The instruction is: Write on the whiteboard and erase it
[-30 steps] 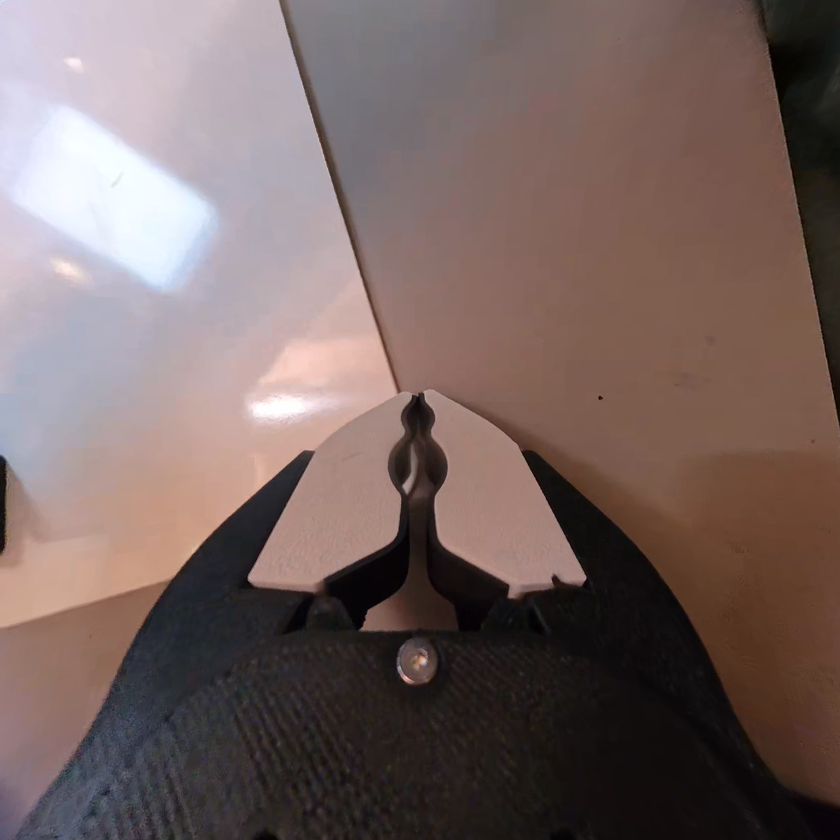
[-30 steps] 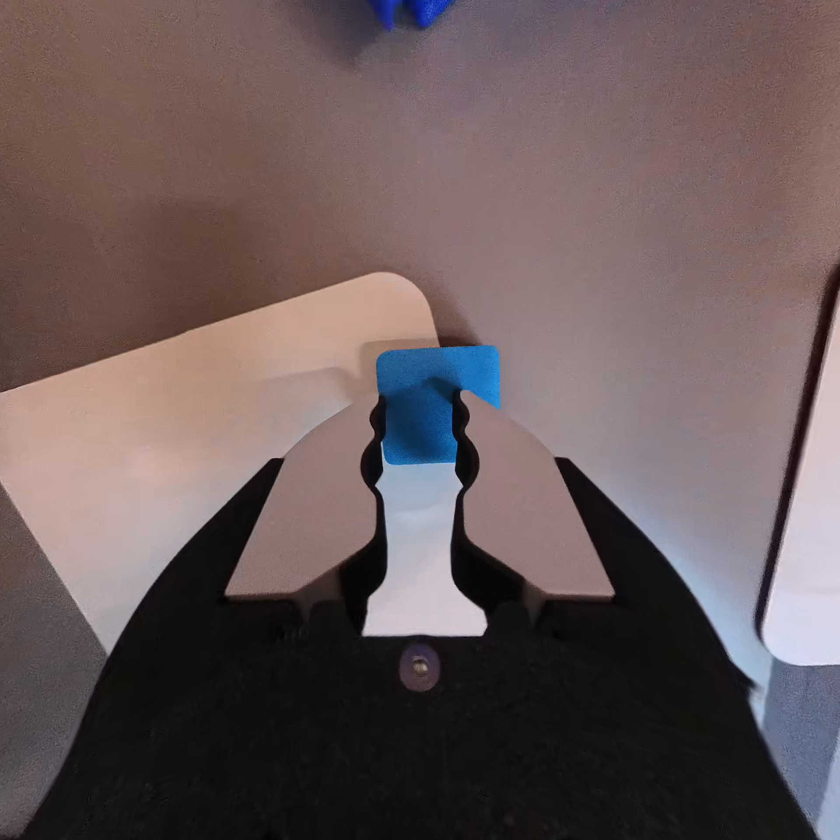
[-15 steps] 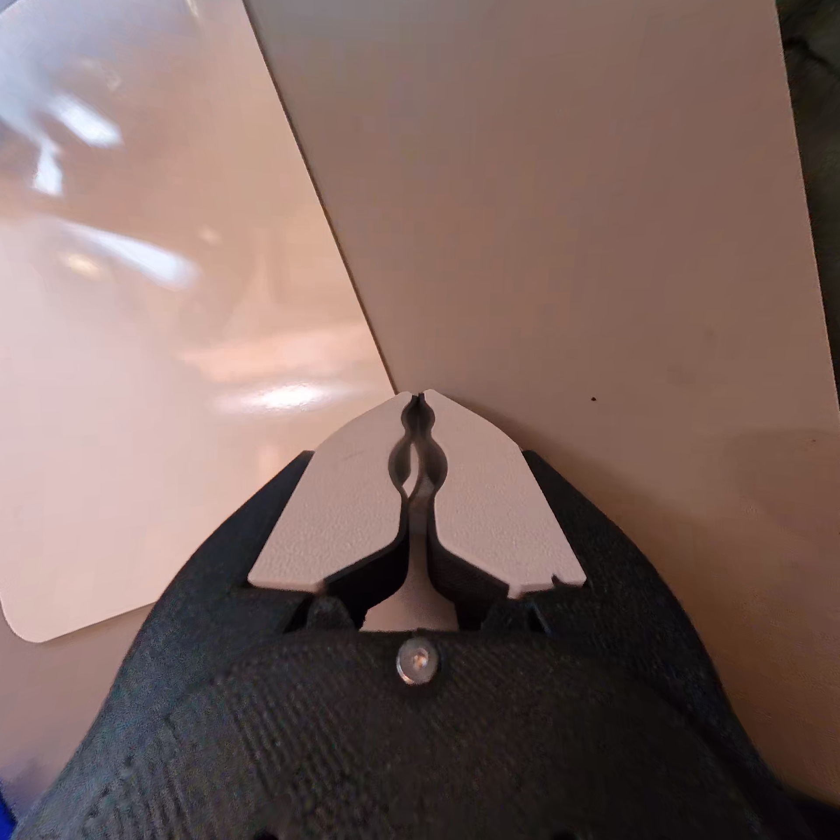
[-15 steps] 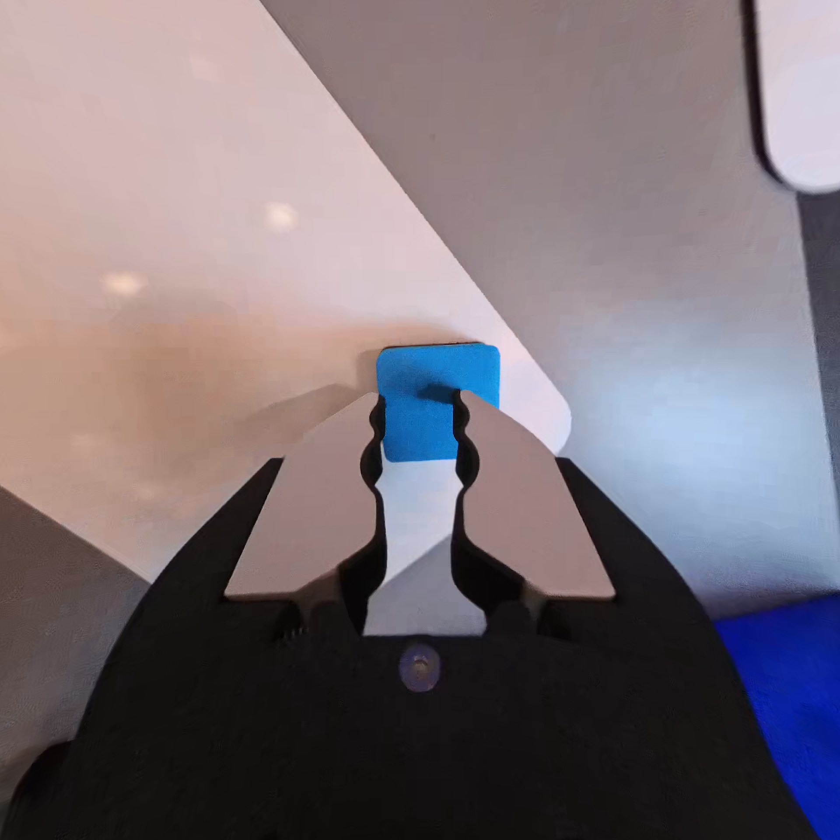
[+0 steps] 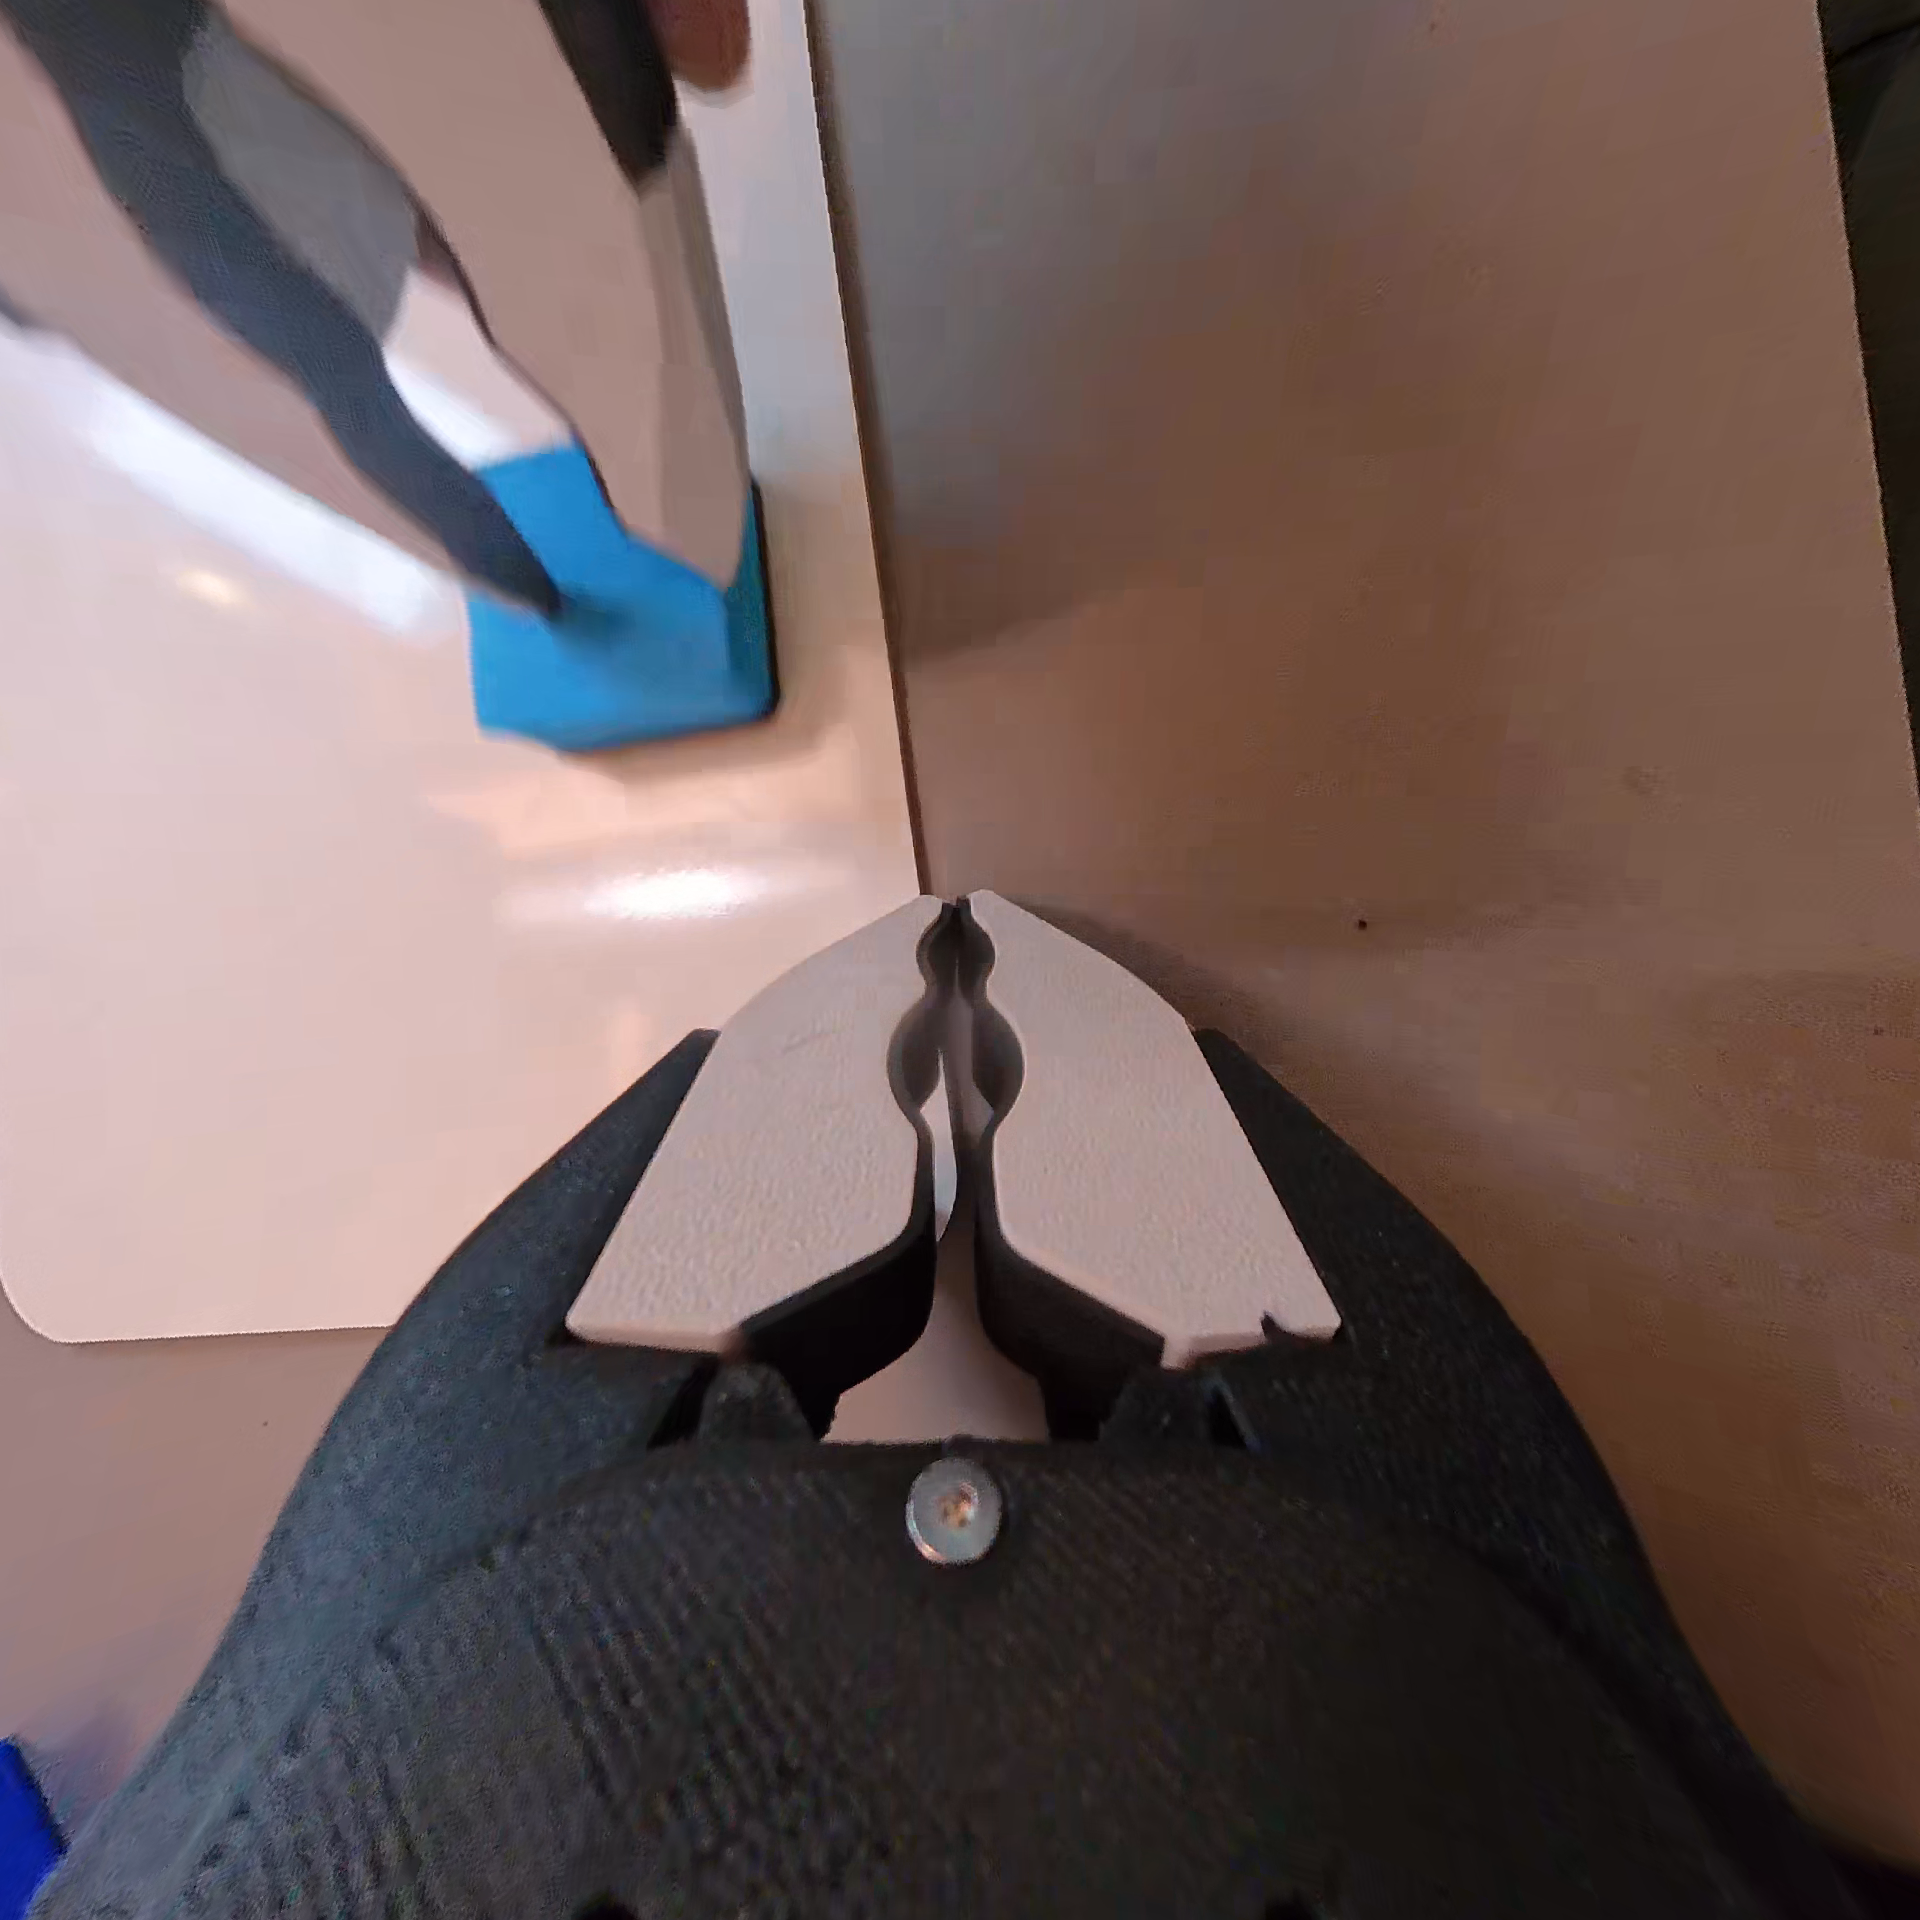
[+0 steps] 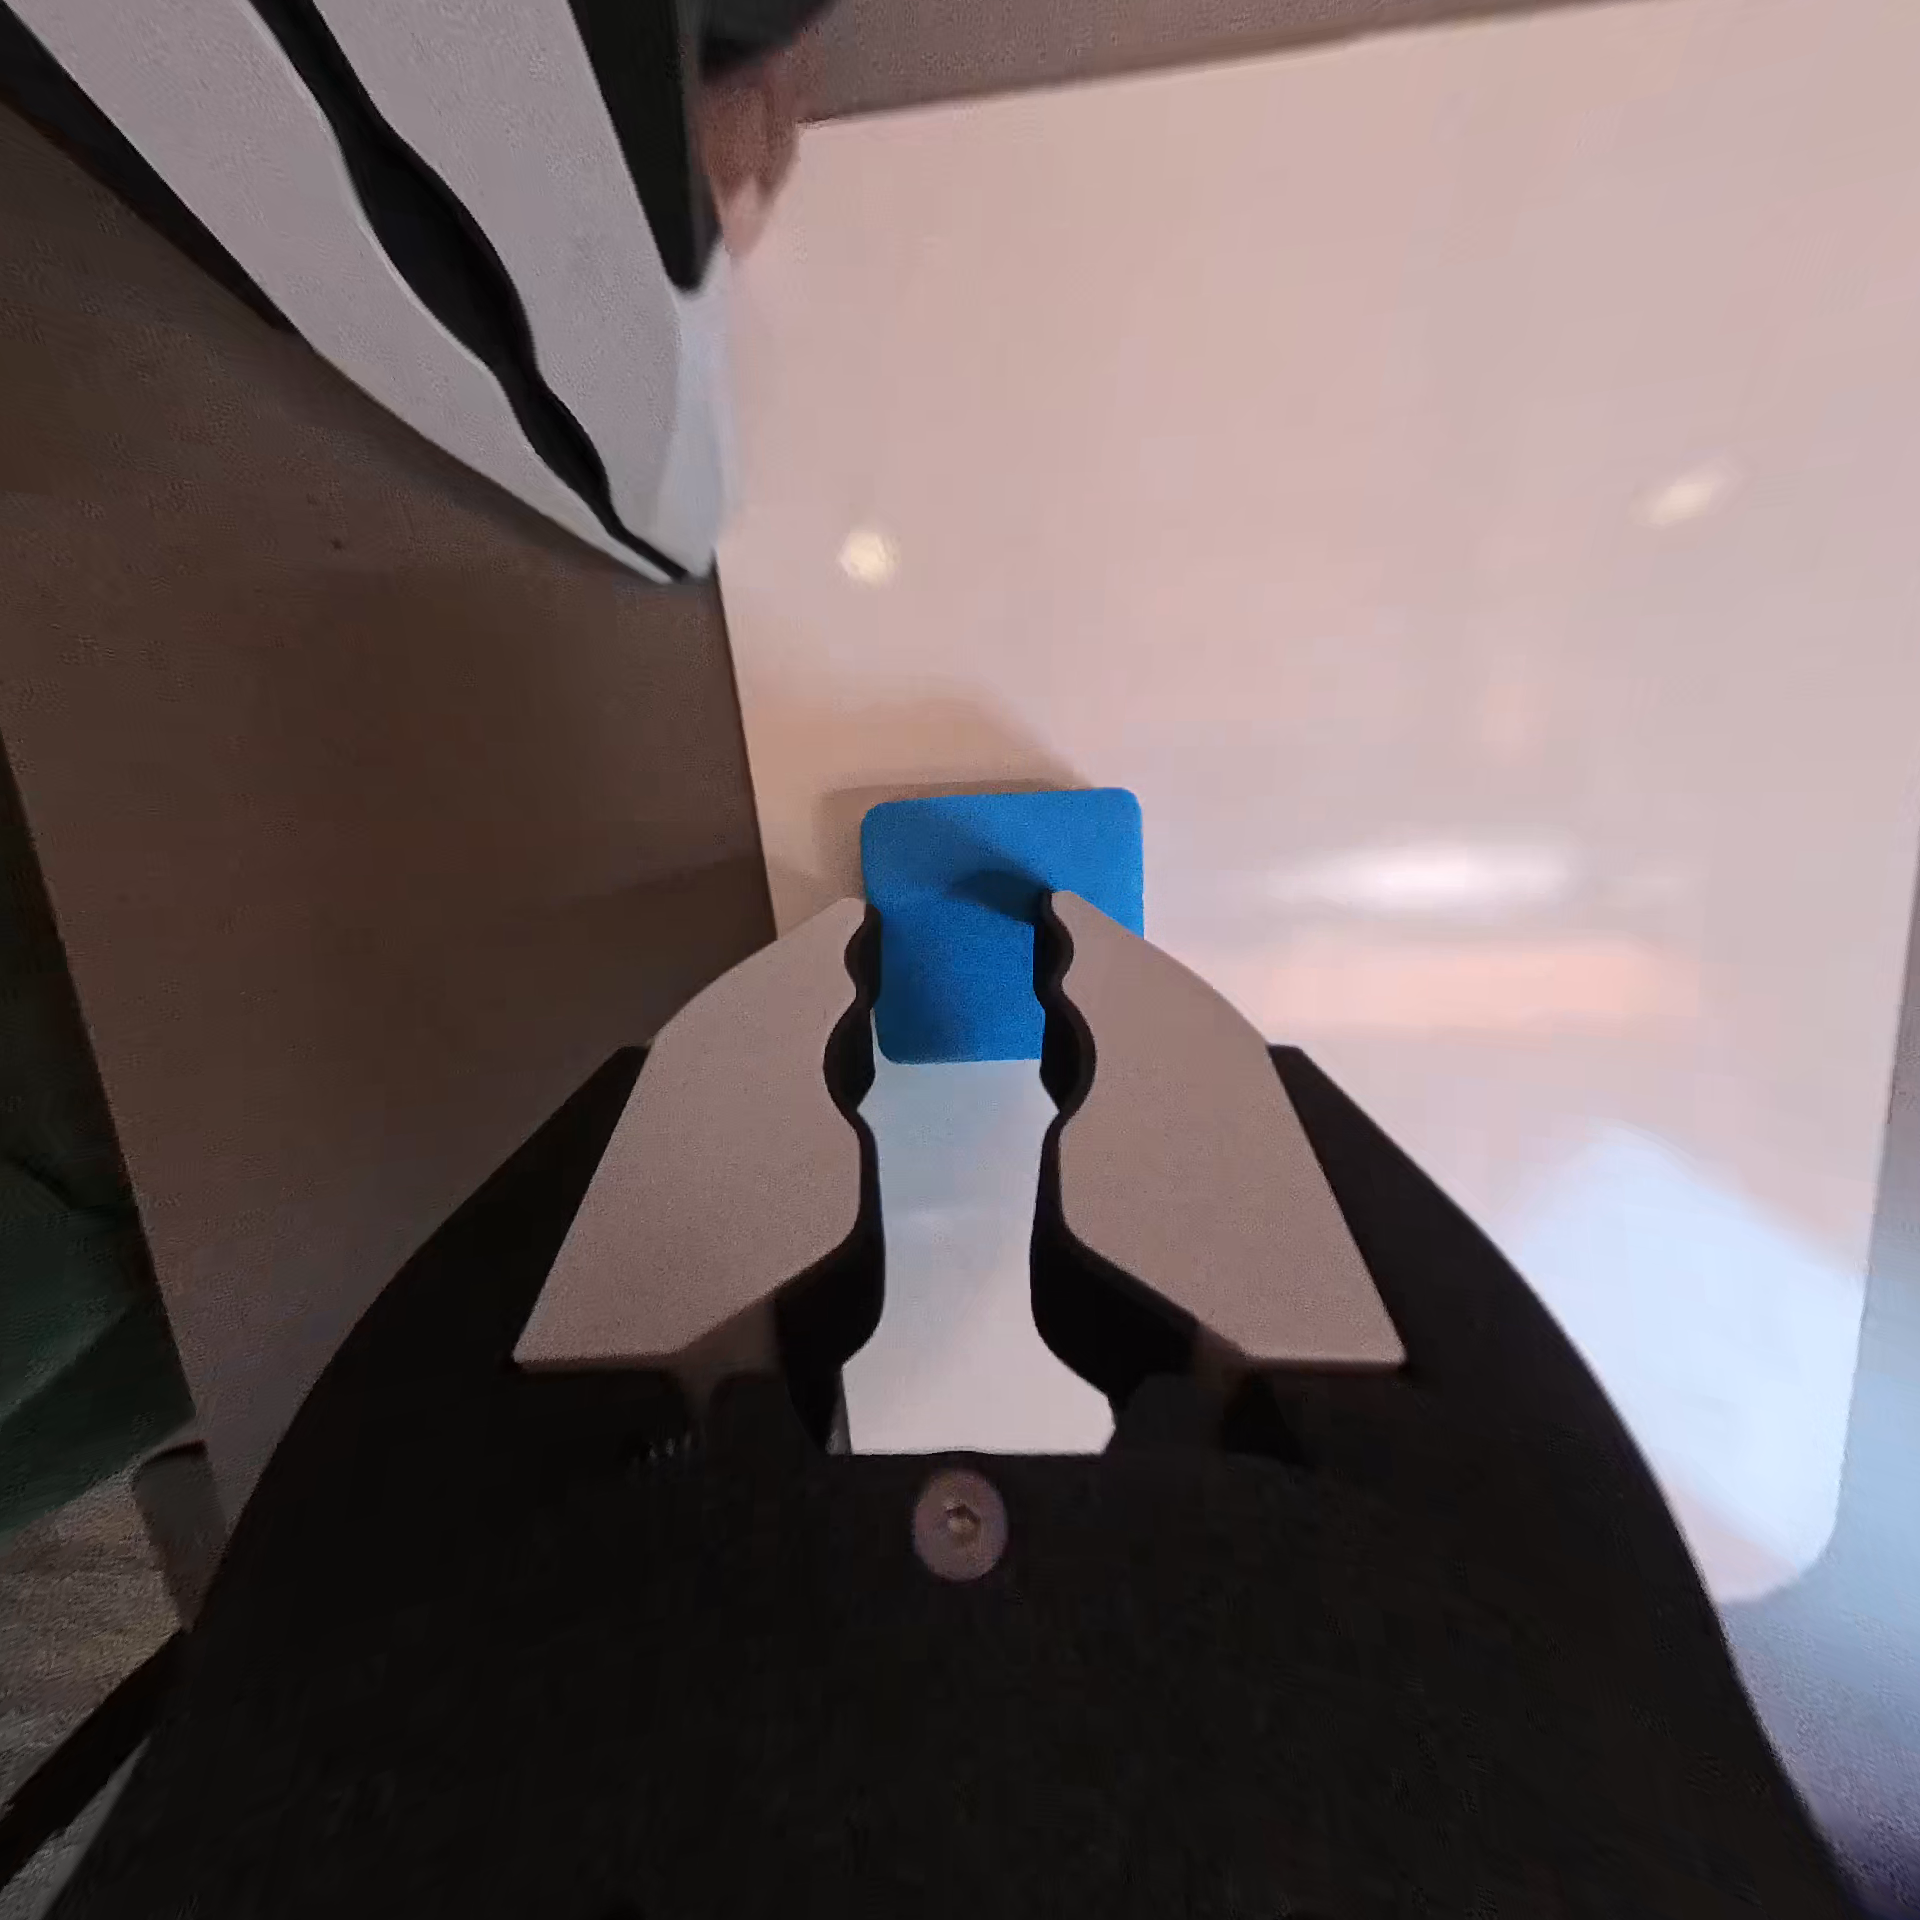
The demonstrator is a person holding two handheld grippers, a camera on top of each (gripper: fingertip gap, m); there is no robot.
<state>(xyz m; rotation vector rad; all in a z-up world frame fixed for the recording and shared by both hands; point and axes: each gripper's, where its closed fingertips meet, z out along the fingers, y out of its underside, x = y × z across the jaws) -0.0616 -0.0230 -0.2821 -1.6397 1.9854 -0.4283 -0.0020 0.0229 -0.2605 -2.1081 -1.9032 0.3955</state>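
A glossy whiteboard (image 5: 260, 831) lies flat on a tan table (image 5: 1351, 520); no writing shows on it. My left gripper (image 5: 954, 904) is shut and empty, its tips down at the board's right edge. My right gripper (image 6: 956, 904) is shut on a blue eraser (image 6: 987, 987) and presses it onto the whiteboard (image 6: 1351, 520) close to that same edge. In the left wrist view the eraser (image 5: 613, 665) and the right gripper (image 5: 634, 582) show blurred at upper left. The left gripper (image 6: 686, 566) shows at the top left of the right wrist view.
The table (image 6: 364, 779) runs beside the board. A blue object (image 5: 16, 1808) peeks in at the lower left corner. Something dark green (image 5: 1881, 312) lies past the table's far edge, and also shows in the right wrist view (image 6: 62, 1299). Across from one pair of fingers to the other is roughly 9 cm.
My right gripper has swept the eraser across the board to the edge by my left gripper, coming into the left wrist view. The left gripper has stayed at the board's edge.
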